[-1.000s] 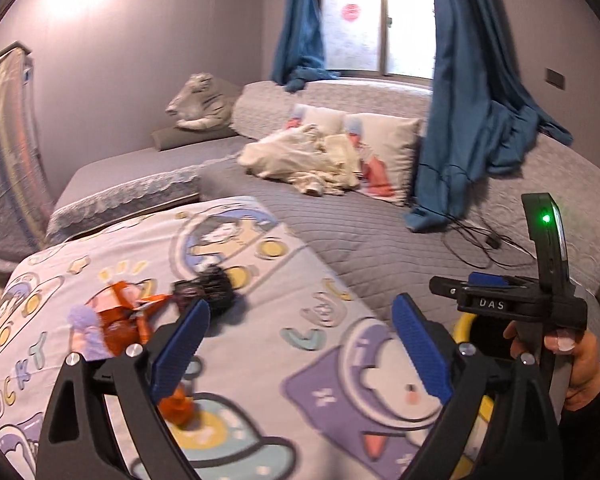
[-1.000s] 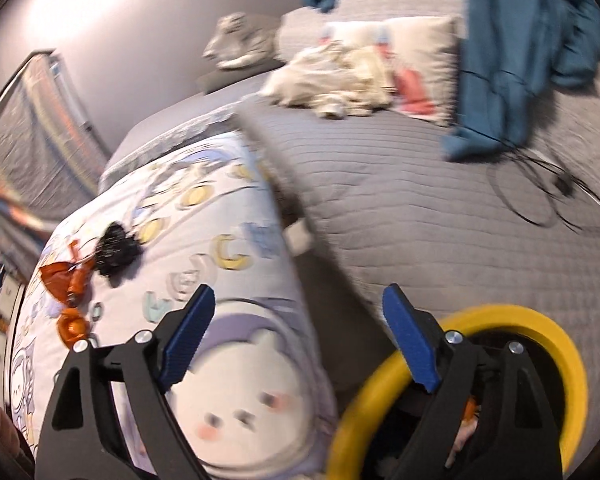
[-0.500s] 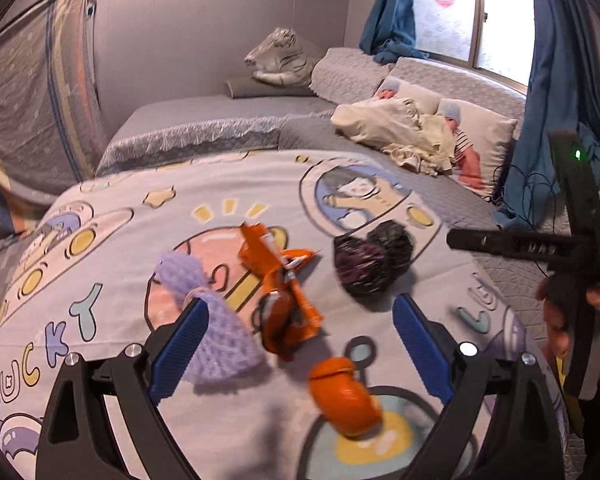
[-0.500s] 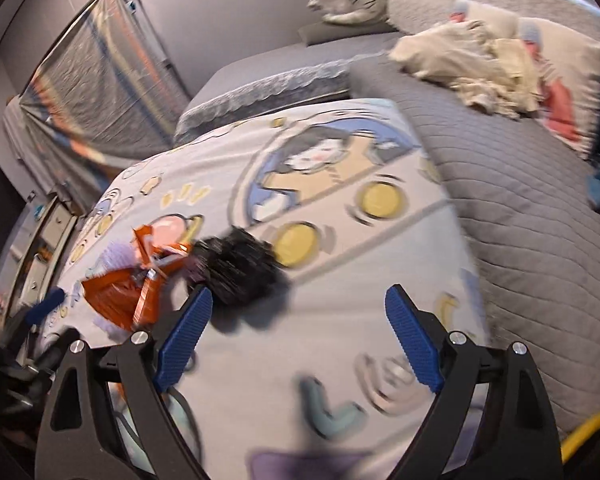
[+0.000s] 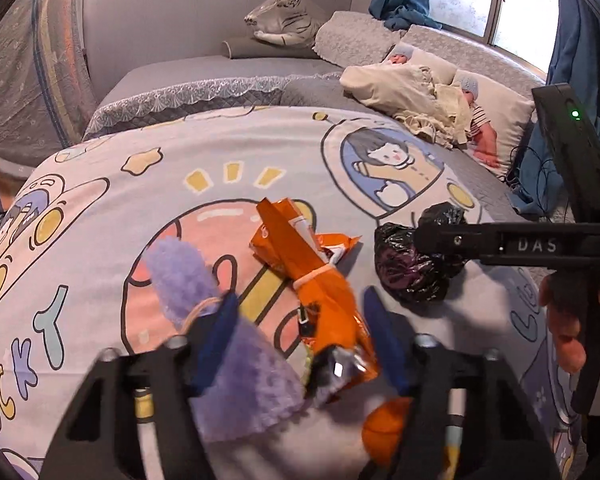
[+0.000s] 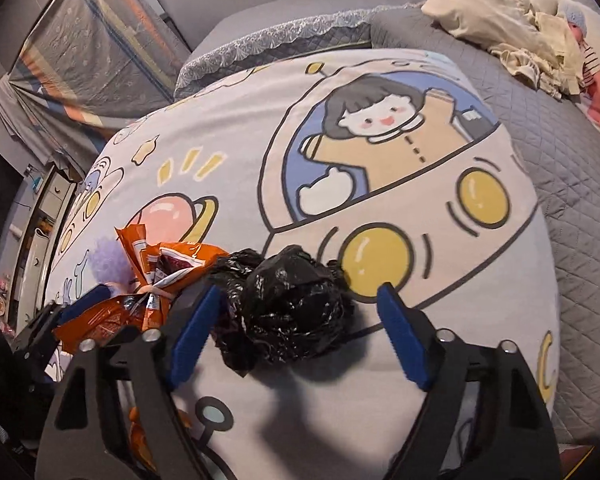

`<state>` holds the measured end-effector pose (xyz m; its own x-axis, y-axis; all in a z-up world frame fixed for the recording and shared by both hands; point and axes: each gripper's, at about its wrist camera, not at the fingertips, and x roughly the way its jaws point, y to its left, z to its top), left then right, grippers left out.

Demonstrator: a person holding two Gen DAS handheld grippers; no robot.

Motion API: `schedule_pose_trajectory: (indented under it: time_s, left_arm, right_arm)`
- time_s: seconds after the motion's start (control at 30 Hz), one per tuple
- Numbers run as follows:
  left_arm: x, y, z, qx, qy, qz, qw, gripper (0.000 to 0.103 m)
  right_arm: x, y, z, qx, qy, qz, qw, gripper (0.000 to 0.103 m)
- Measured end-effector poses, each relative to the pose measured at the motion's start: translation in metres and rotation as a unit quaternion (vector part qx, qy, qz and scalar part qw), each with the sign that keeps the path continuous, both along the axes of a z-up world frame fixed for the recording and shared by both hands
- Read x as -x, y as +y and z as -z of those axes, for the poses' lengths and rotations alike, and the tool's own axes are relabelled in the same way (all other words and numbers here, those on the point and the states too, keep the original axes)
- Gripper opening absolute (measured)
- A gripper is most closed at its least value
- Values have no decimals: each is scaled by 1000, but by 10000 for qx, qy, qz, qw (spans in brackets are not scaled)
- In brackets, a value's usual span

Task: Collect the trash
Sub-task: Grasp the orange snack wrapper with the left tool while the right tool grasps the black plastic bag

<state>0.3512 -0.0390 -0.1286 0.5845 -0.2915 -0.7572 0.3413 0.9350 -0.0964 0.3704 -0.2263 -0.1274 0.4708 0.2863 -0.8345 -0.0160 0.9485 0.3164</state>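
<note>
An orange snack wrapper (image 5: 312, 276) lies on the cartoon-print blanket (image 5: 100, 216); its near end sits between the open fingers of my left gripper (image 5: 300, 344). It also shows in the right wrist view (image 6: 156, 276). A crumpled black plastic bag (image 6: 284, 312) lies between the open fingers of my right gripper (image 6: 296, 336); it also shows in the left wrist view (image 5: 412, 264), right of the wrapper. A purple fluffy piece (image 5: 204, 312) lies by my left finger, and a small orange lump (image 5: 384, 432) lies under the right one.
A grey quilted bed (image 6: 572, 184) lies beyond the blanket with a cream cloth heap (image 5: 404, 92), pillows and a plush tiger (image 5: 280, 16). Blue curtains (image 5: 580, 48) hang at the right. A folded patterned cover (image 6: 88, 56) stands at the left.
Both grippers have swung from the bed edge and yellow bin over the blanket and dropped close to the trash. The left now straddles the orange wrapper, the right the black bag.
</note>
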Motion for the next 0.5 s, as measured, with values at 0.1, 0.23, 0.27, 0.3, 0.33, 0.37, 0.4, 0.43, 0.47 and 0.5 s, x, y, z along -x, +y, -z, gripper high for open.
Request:
schedule_pose_trajectory:
  time_s: [0.1,0.23,0.27,0.3,0.33,0.37,0.4,0.43,0.47,0.5]
  left_arm:
    - [-8,0,4,36,84,77,9999,18]
    - [-6,0,1,-80,-105,85,9999,16]
    - [-3,2,-2,-26,-108,84,9999,16]
    - [0,7,-7,36,-142,73,9999,16]
    - [3,11,-13,47,-203,41,9998,16]
    - [6,17,-21,89,-271,-4,9996,16]
    - [10,24,-30,142,-340,-39,9993,16]
    - [12,30,-38,192,-402,-86,9990,16]
    - [15,36,-48,264,-468,-135,9985,16]
    - [18,43,-58,358,-531,-179,9978,16]
  right_arm:
    - [2,4,-1,58,-35,1,10000,57]
    - [6,6,-6,100,-130,-28,9999,40]
    - [9,5,-8,113,-173,-18,9998,36]
    - [13,2,-12,207,-248,41,9995,34]
    - [17,-1,-16,256,-306,72,9992,34]
    - [22,-5,-22,253,-390,89,9989,34]
    - [29,-11,-28,193,-456,127,9987,33]
    - [35,-17,-34,139,-509,166,9985,33]
    - [42,-22,-40,92,-576,184,9981,33]
    - [50,-28,-47,40,-658,193,9976,33]
